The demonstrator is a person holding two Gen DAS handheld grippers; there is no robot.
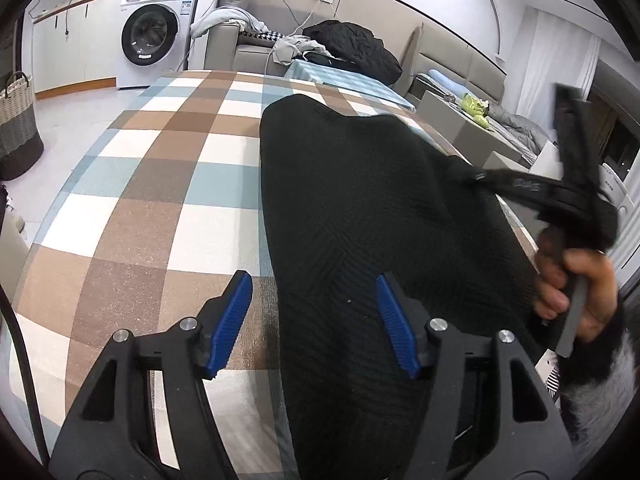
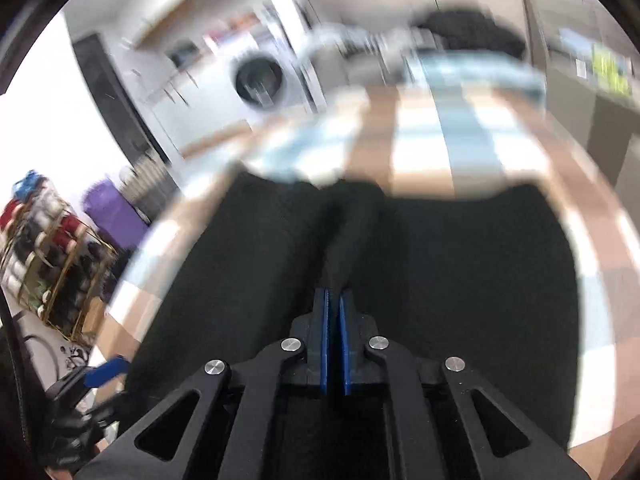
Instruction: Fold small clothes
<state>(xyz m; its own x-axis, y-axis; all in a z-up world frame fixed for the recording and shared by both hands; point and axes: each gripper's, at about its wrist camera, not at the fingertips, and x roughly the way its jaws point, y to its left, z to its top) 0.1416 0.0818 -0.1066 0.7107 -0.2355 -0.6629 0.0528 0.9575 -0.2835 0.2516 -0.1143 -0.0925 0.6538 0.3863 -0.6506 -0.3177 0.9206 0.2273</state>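
One black ribbed garment (image 1: 360,208) lies spread on the desk (image 1: 160,184), which is covered in a checked cloth of brown, white and pale blue squares; the garment sits toward the right side of the desk and runs from near the camera well out toward the far edge. The left gripper (image 1: 316,324) hovers low over the near end of the garment with its blue fingers (image 1: 232,320) spread wide apart and nothing between them, one finger over the bare checked cloth and the other over the black fabric. In the left wrist view a bare hand (image 1: 576,292) at the right edge holds the other gripper's handle, and a dark strap or fold of fabric is lifted there above the garment. The right wrist view is heavily blurred, but the right gripper (image 2: 334,320) shows its blue fingers (image 2: 323,344) drawn almost together, pinching a raised ridge of the black garment (image 2: 352,216) that runs straight ahead from the fingertips, with the rest of the fabric spreading to both sides over the desk. Beyond the desk stand a white washing machine (image 1: 156,36), a sofa (image 1: 256,40) heaped with a dark jacket and pale clothes, and a woven laundry basket (image 1: 18,128) on the floor at the left.
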